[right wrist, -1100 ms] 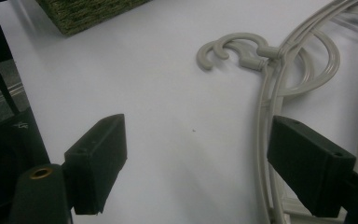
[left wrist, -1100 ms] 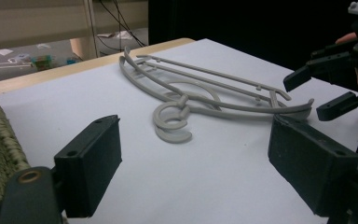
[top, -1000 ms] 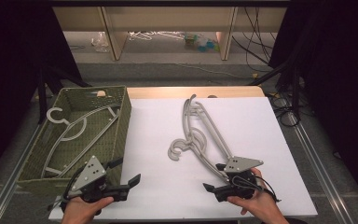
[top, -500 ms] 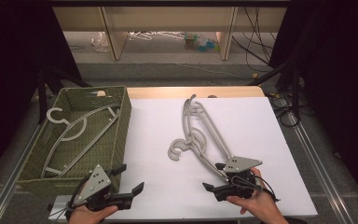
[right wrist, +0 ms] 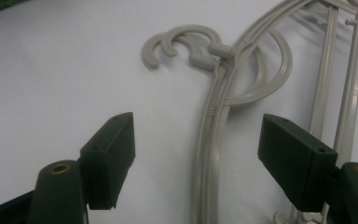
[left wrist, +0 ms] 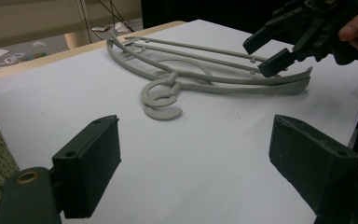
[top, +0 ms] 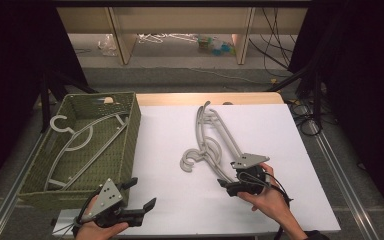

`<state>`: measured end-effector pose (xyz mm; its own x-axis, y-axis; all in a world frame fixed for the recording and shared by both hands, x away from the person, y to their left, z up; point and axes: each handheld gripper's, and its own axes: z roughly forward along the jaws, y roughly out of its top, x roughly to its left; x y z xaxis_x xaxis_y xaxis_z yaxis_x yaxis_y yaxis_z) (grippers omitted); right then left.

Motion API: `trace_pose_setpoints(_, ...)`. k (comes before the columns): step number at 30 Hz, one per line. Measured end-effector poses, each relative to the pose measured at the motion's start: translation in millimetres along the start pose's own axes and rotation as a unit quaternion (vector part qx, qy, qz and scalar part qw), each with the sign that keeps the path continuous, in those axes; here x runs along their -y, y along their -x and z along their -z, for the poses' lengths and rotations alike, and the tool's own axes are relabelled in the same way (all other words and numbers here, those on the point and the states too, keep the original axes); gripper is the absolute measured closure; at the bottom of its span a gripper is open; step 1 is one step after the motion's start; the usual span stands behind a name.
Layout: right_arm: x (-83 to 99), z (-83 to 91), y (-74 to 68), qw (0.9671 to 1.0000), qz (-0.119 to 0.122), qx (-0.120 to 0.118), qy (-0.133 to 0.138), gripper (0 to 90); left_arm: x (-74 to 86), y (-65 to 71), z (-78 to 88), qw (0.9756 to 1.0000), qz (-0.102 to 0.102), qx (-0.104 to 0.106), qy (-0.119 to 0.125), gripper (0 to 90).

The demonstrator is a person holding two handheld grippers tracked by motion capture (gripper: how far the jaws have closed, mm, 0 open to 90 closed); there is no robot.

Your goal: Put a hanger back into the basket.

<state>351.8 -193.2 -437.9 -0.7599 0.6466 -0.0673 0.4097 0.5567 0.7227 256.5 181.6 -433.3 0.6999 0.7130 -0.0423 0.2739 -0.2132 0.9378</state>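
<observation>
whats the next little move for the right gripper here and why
Probably ease the right gripper down a touch and close on the stacked grey hangers. Its jaws have just been closing, yet they stand apart, with the hangers' curved arms between them and untouched. One hanger lies in the green basket, so these likely follow. The left gripper waits open.

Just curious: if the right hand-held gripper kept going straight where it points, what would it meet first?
Probably the grey hangers: their arms run between the right hand-held gripper's open jaws, apparently untouched.
</observation>
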Motion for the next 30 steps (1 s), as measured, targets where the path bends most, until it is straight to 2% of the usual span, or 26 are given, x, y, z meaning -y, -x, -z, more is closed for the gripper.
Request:
trace_pose_setpoints(2,-2.3,-7.3,2.3,0.9998,0.001,0.002,-0.019,34.2,0.0,-0.6,0.2,1.0000,-0.001,0.000,-0.001,16.3)
trace_pose_setpoints(4,-4.3,-15.2,4.3,0.9992,-0.005,0.002,-0.040,37.9,1.1,0.2,0.0,1.0000,0.009,-0.001,-0.003,16.3)
trace_pose_setpoints(5,-4.9,-20.2,5.7,0.9992,-0.008,0.006,-0.038,40.7,1.4,0.0,0.1,1.0000,0.008,0.000,-0.004,16.3)
trace_pose_setpoints(7,-7.9,-26.0,8.9,0.9981,-0.014,-0.005,-0.059,48.1,1.1,0.3,0.0,1.0000,0.009,0.001,-0.003,16.4)
trace_pose_setpoints(8,-8.5,-29.7,10.6,0.9978,-0.007,0.000,-0.066,49.6,0.9,0.7,-0.2,0.9999,0.009,0.003,-0.004,16.4)
trace_pose_setpoints(9,-9.5,-33.3,10.5,0.9972,-0.013,0.009,-0.073,51.2,0.9,1.1,-0.5,0.9999,0.008,0.006,-0.003,16.4)
trace_pose_setpoints(11,-12.5,-38.0,13.1,0.9958,-0.017,0.004,-0.090,52.6,0.7,1.9,-0.7,0.9999,0.005,0.009,-0.005,16.4)
trace_pose_setpoints(14,-16.5,-47.8,16.0,0.9949,-0.020,0.001,-0.099,52.6,1.0,1.0,-2.1,0.9999,0.006,0.011,-0.001,16.5)
trace_pose_setpoints(15,-17.9,-50.4,15.8,0.9936,-0.021,-0.001,-0.111,53.0,0.8,0.3,-1.1,0.9999,0.001,0.008,-0.007,16.6)
trace_pose_setpoints(16,-19.2,-53.1,16.0,0.9927,-0.024,-0.005,-0.118,53.9,1.5,0.5,-1.5,0.9999,0.008,0.009,-0.003,16.6)
trace_pose_setpoints(17,-19.8,-56.0,16.3,0.9921,-0.024,-0.007,-0.123,55.1,0.9,0.3,-0.4,0.9999,0.006,0.006,-0.006,16.6)
trace_pose_setpoints(18,-20.3,-58.6,16.2,0.9913,-0.027,-0.010,-0.128,55.9,0.1,-1.6,-0.2,0.9999,-0.005,0.009,-0.005,16.6)
trace_pose_setpoints(19,-20.7,-60.7,16.5,0.9903,-0.027,-0.012,-0.136,56.6,0.8,-0.2,-0.2,0.9999,0.010,0.005,-0.004,16.6)
trace_pose_setpoints(20,-20.7,-62.4,16.9,0.9899,-0.028,-0.011,-0.138,57.4,0.6,-1.5,-0.1,0.9999,0.000,0.009,-0.007,16.7)
trace_pose_setpoints(21,-21.6,-63.3,17.6,0.9893,-0.033,-0.016,-0.142,58.8,1.3,-0.3,-0.2,0.9999,0.009,0.006,-0.008,16.7)
trace_pose_setpoints(25,-22.9,-66.9,21.9,0.9874,-0.050,-0.024,-0.148,65.0,0.6,-0.8,-0.6,0.9999,0.010,0.009,-0.006,16.7)
trace_pose_setpoints(26,-22.7,-67.7,23.6,0.9877,-0.046,-0.027,-0.147,66.3,1.0,-0.9,-0.8,0.9999,0.008,0.011,-0.007,16.7)
trace_pose_setpoints(29,-23.4,-67.5,25.1,0.9873,-0.056,-0.027,-0.147,69.3,0.7,-1.6,-0.2,0.9999,0.006,0.008,-0.010,16.7)
trace_pose_setpoints(30,-23.7,-67.1,25.3,0.9871,-0.058,-0.030,-0.146,69.7,1.1,-2.1,-1.6,0.9999,0.011,0.011,-0.003,16.8)
